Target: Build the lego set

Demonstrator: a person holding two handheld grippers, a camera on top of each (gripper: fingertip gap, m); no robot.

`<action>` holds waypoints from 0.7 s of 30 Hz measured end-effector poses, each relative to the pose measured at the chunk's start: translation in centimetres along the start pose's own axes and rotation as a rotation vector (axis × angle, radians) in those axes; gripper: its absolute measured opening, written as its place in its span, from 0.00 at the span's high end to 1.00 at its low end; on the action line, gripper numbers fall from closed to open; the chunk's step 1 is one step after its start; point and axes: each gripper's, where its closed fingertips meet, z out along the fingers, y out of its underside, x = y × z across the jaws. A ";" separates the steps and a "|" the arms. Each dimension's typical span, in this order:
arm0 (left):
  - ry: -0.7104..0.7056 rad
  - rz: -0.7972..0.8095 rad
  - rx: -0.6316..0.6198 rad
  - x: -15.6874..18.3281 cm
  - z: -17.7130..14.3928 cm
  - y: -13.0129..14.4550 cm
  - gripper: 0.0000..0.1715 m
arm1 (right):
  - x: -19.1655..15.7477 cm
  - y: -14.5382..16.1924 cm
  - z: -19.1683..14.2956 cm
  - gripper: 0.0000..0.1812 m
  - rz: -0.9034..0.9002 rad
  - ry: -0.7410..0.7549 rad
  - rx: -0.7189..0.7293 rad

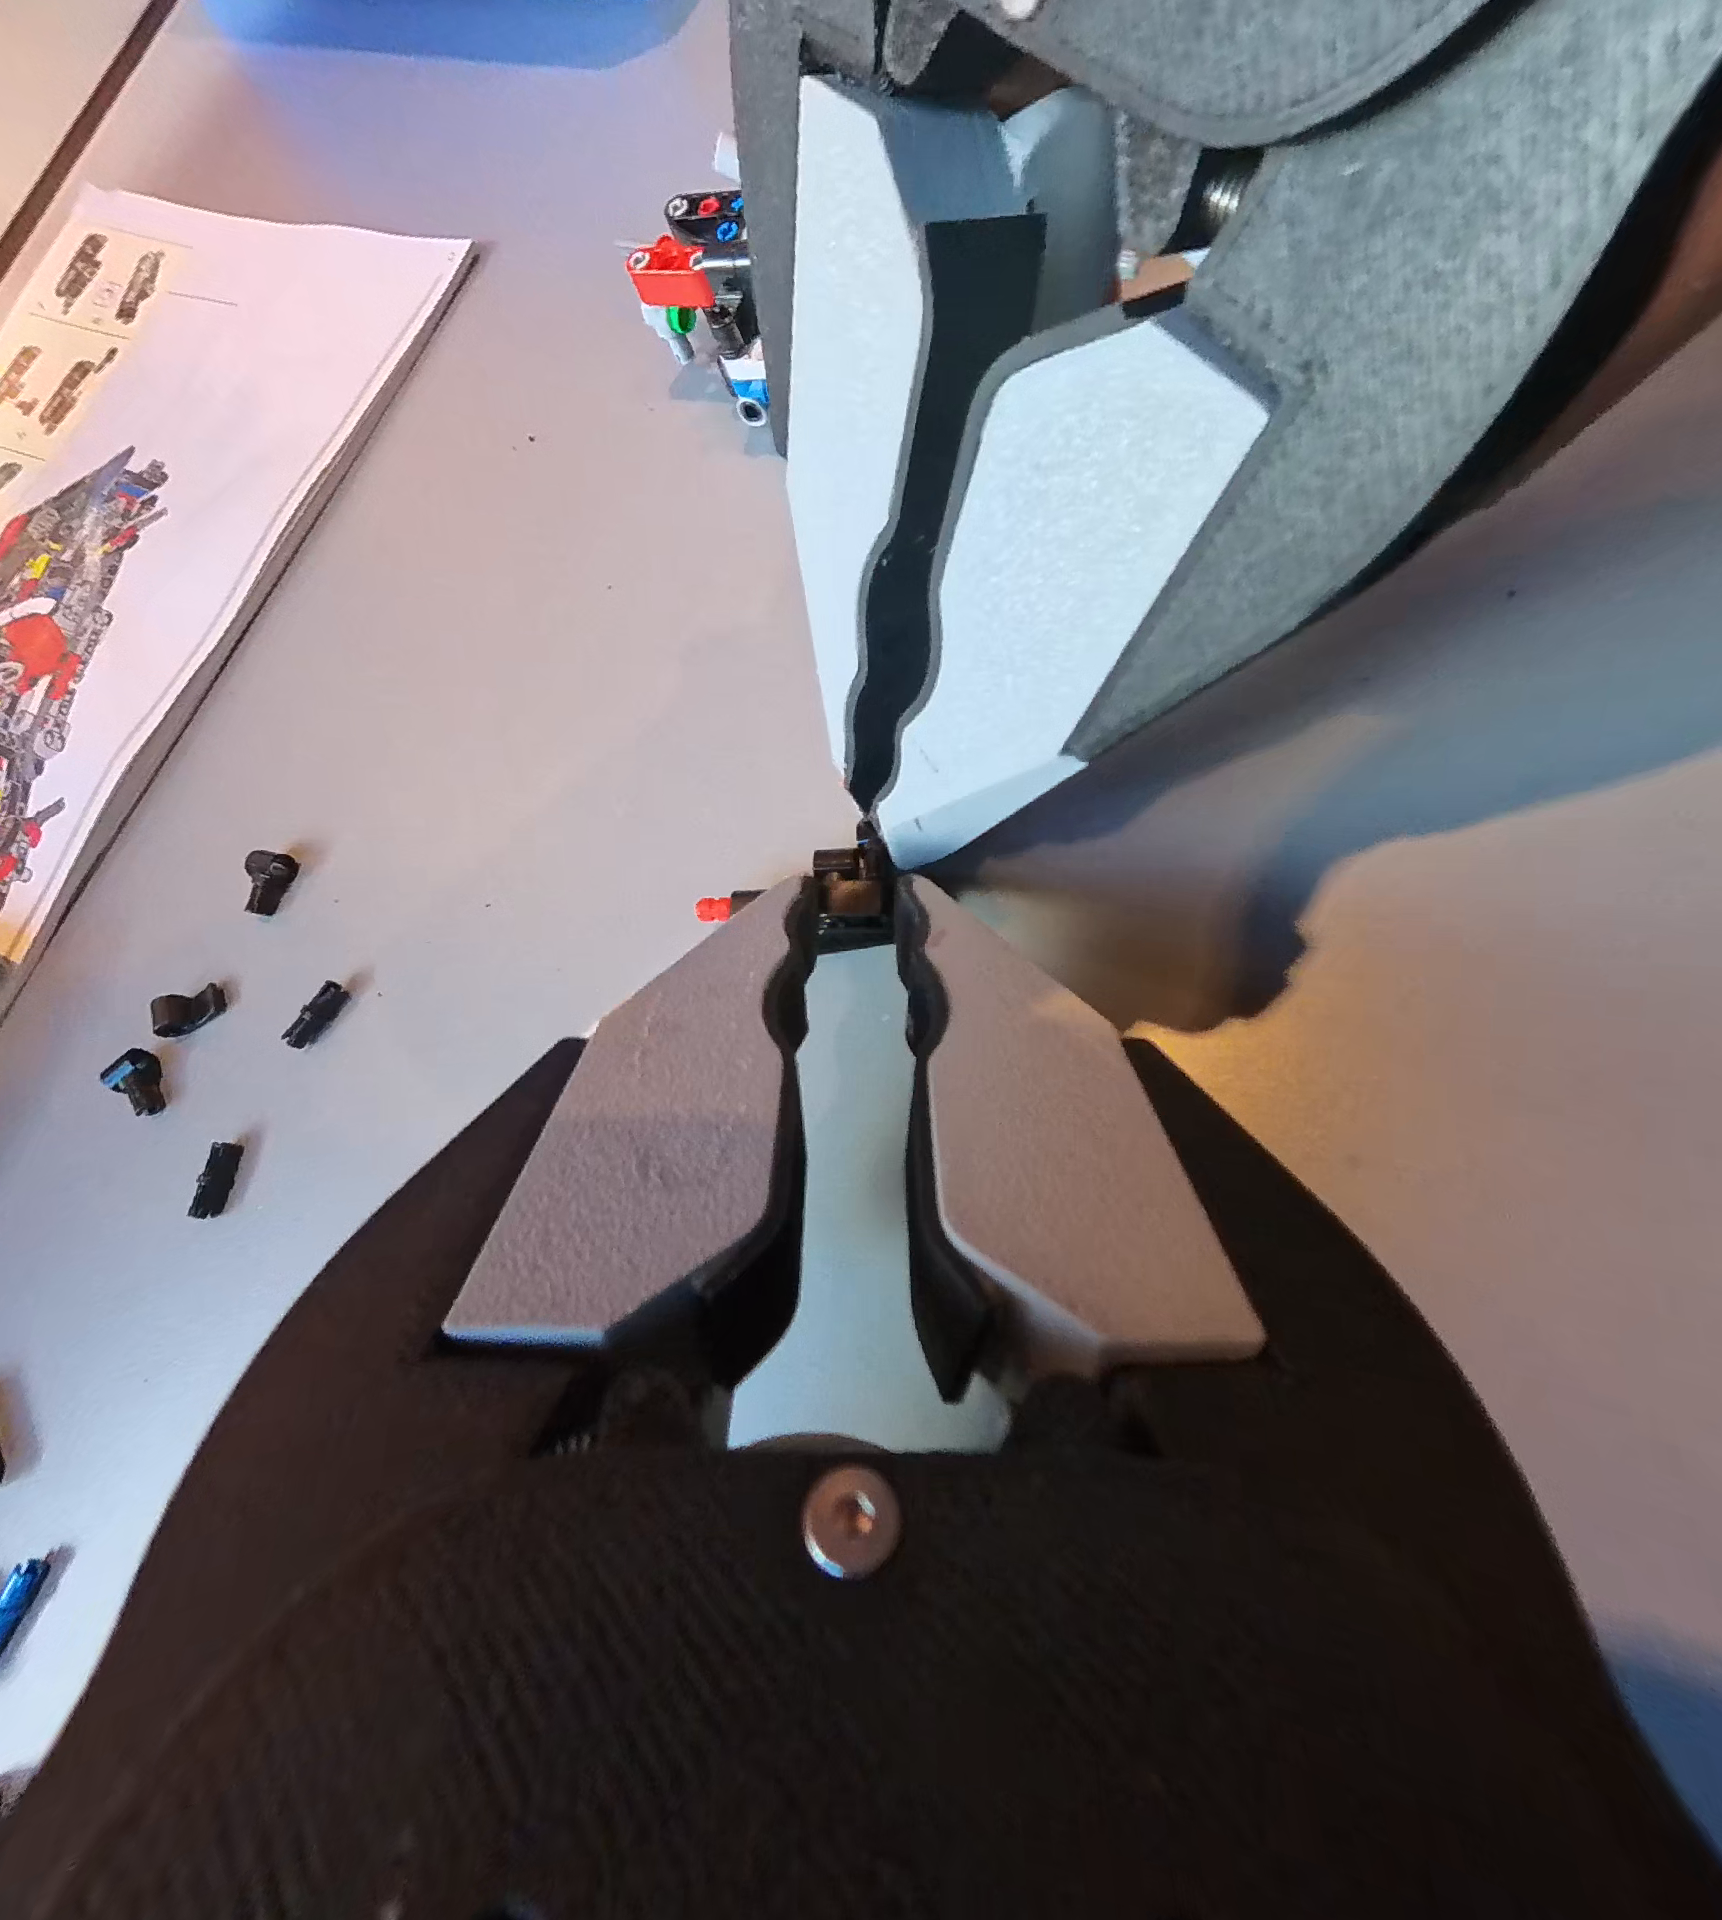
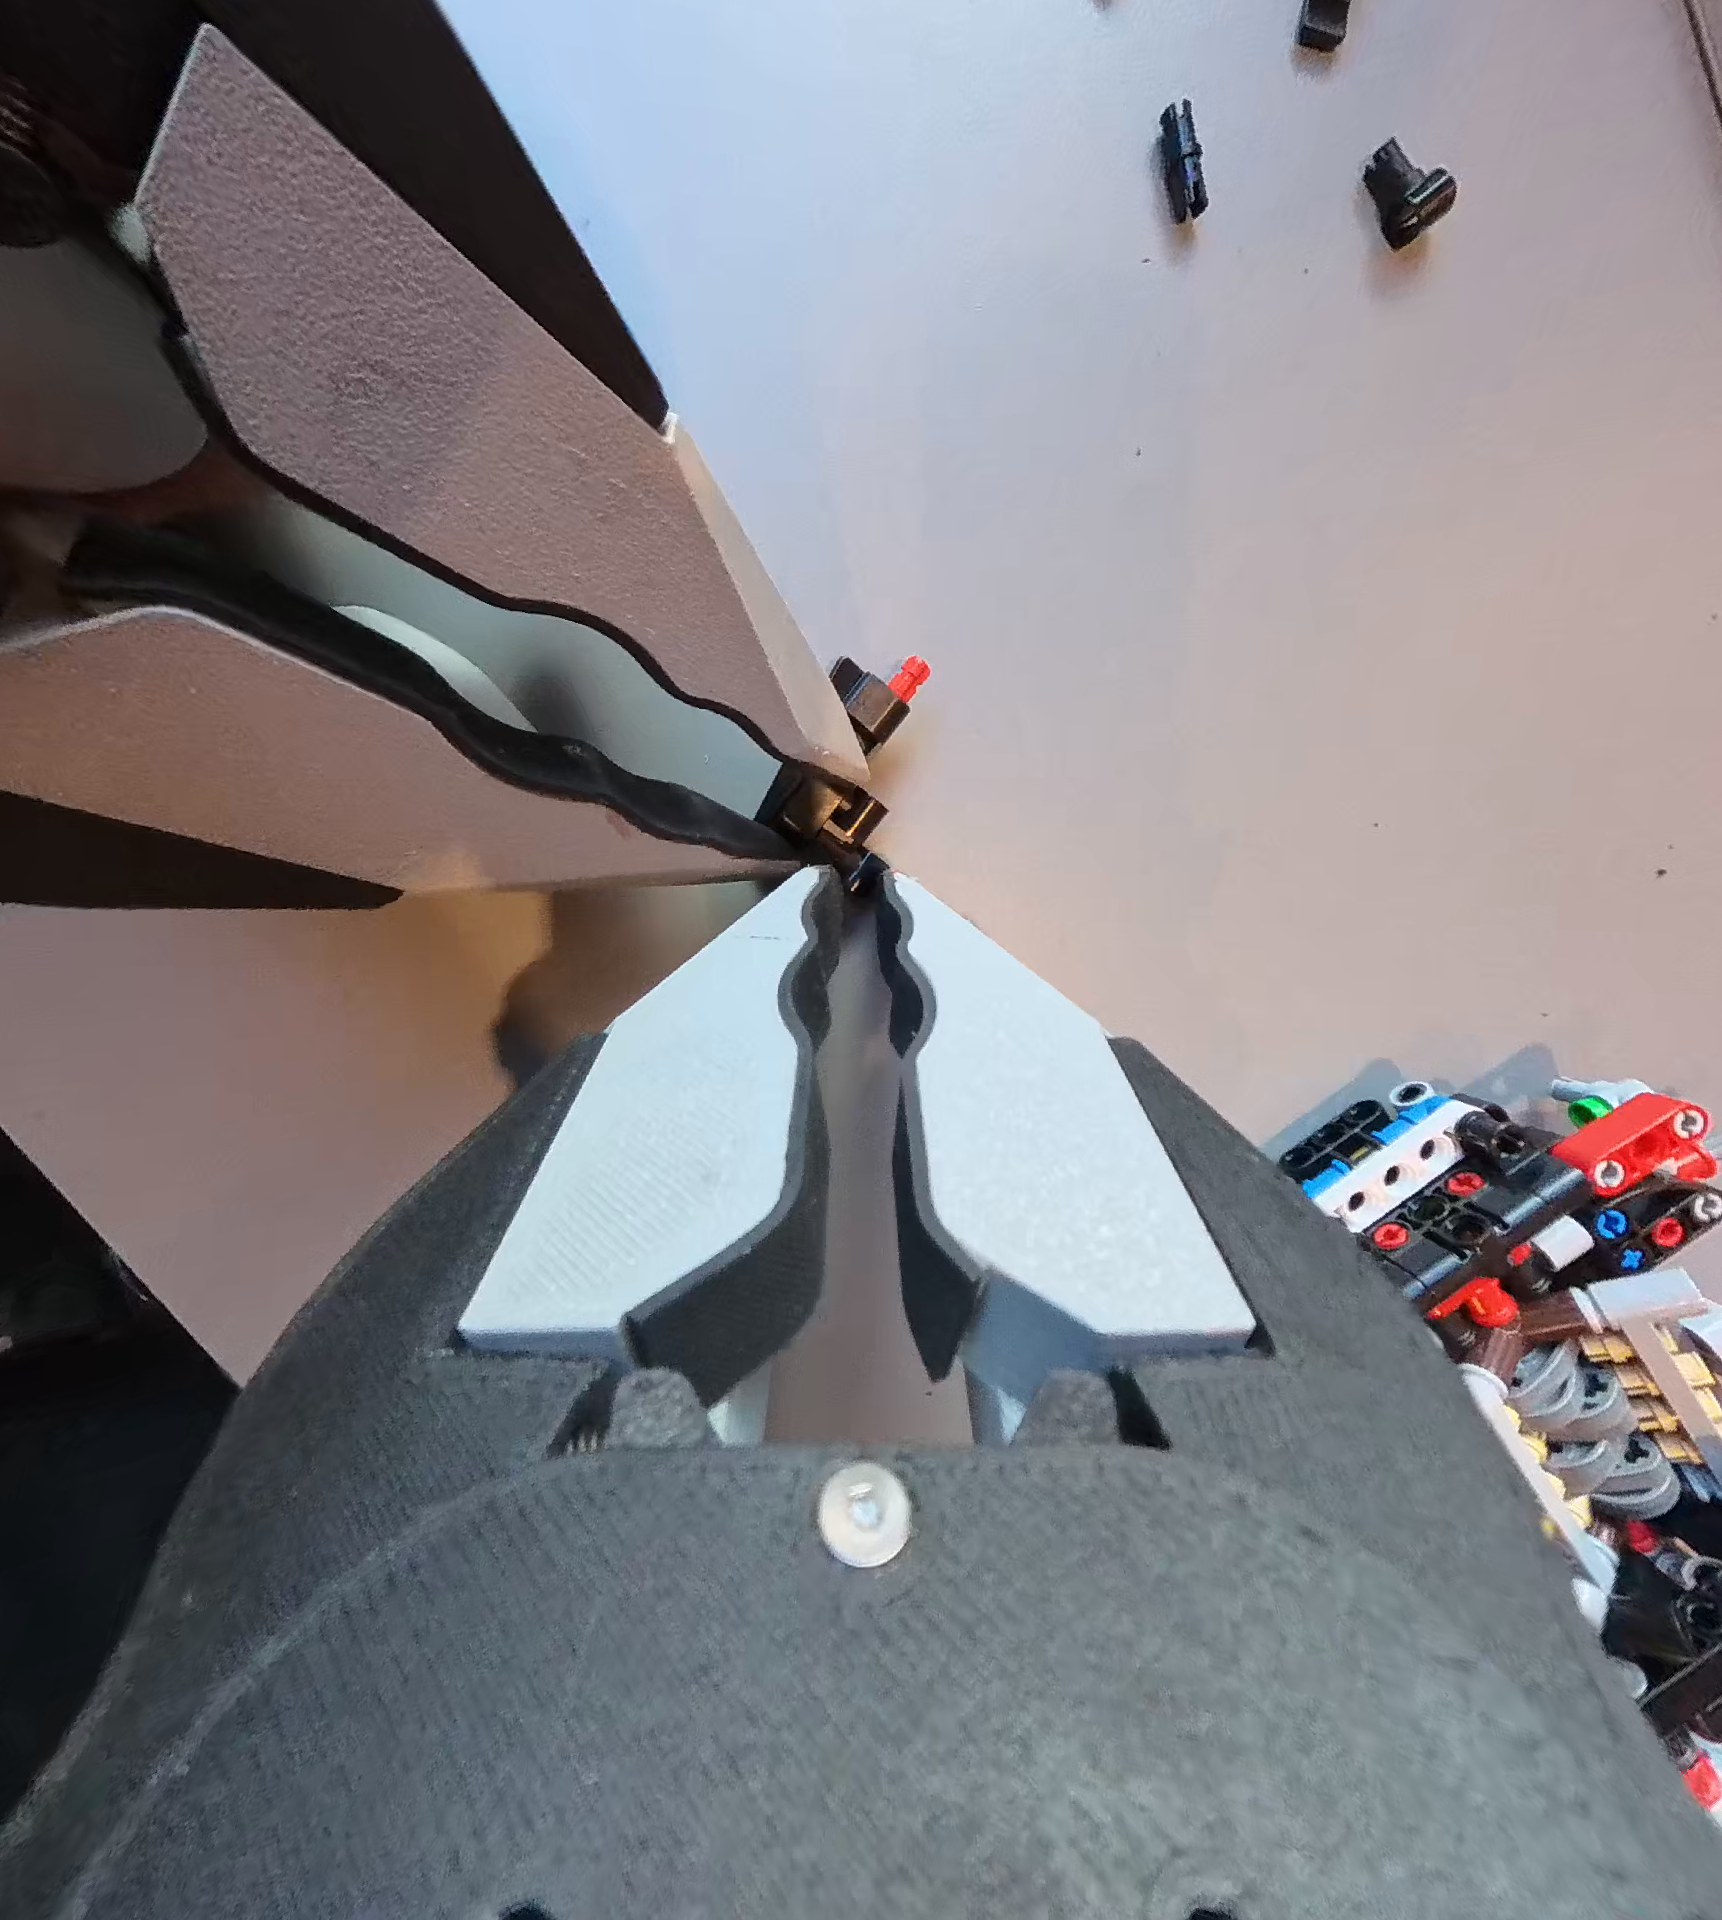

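My left gripper [image 1: 849, 896] pinches a small black connector piece [image 1: 844, 902] above the pale table [image 1: 524, 665]; my right gripper [image 2: 855, 881] meets it tip to tip, clamped on a tiny black pin [image 2: 859, 871]. The part-built model [image 2: 1563, 1247] lies nearby

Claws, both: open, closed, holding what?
Left claw: closed on a small black connector piece.
Right claw: closed on a tiny black piece at its tips.

Left claw [image 1: 852, 904] clamped, right claw [image 2: 852, 883] pinched — tip-to-tip
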 end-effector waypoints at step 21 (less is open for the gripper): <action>0.021 -0.005 -0.015 0.1 -0.2 0.0 0.95 | -0.6 -0.3 -0.3 0.98 0.193 -0.246 0.122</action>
